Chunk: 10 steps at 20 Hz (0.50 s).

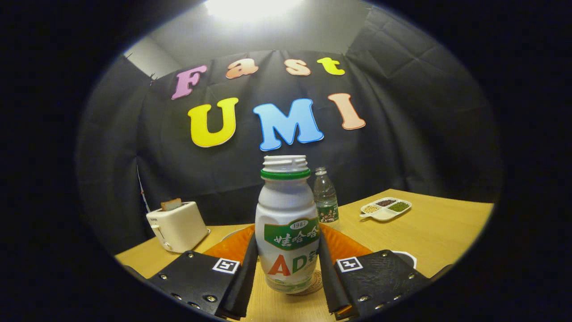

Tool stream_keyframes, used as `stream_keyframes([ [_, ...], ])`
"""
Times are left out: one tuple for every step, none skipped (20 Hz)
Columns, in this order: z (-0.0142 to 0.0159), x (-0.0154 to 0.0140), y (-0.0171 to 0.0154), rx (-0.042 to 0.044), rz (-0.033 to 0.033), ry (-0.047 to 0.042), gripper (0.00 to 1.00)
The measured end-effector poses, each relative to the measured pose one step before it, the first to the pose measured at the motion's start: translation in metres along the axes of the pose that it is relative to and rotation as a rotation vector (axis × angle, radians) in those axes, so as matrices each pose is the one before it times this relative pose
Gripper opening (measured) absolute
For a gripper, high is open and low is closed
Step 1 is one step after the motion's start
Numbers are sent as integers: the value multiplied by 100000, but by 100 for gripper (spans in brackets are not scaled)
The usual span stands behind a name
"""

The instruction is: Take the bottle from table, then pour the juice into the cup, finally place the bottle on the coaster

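My claw (288,273) clamps bottle (287,232) at belly, over coaster (313,282) near table (438,232) front edge. Light, slick plastic, uncapped; I grip low.

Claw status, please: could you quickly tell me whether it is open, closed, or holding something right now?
Claw: closed on the white plastic bottle with green neck ring, both fingers pressing its sides.

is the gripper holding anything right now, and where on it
Yes: the gripper is shut on the white bottle, its fingers pressing the lower body on both sides, at label height. The bottle's base sits on the coaster.
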<state>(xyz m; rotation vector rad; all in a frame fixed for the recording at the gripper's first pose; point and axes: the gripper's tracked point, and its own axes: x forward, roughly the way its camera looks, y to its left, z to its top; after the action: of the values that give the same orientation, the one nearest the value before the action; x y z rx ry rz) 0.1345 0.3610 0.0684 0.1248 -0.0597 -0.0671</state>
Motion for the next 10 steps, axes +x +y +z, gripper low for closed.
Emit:
stream_keyframes([
  [-232, 407, 307, -5134, 93, 1147, 64],
  [-401, 484, 239, -4113, 47, 947, 64],
  [-359, 481, 251, -3213, 608, 1009, 64],
  [-487, 577, 335, -2308, 683, 1189, 64],
  [-365, 536, 354, -2602, 503, 1355, 64],
  [-434, 527, 47, -2625, 0, 1403, 64],
  [-399, 449, 279, -1907, 353, 1382, 64],
  [-499, 479, 399, -882, 1002, 1268, 64],
  [-465, 399, 475, 5, 1828, 1230, 64],
  [-455, 194, 281, 223, 1332, 859, 65],
])
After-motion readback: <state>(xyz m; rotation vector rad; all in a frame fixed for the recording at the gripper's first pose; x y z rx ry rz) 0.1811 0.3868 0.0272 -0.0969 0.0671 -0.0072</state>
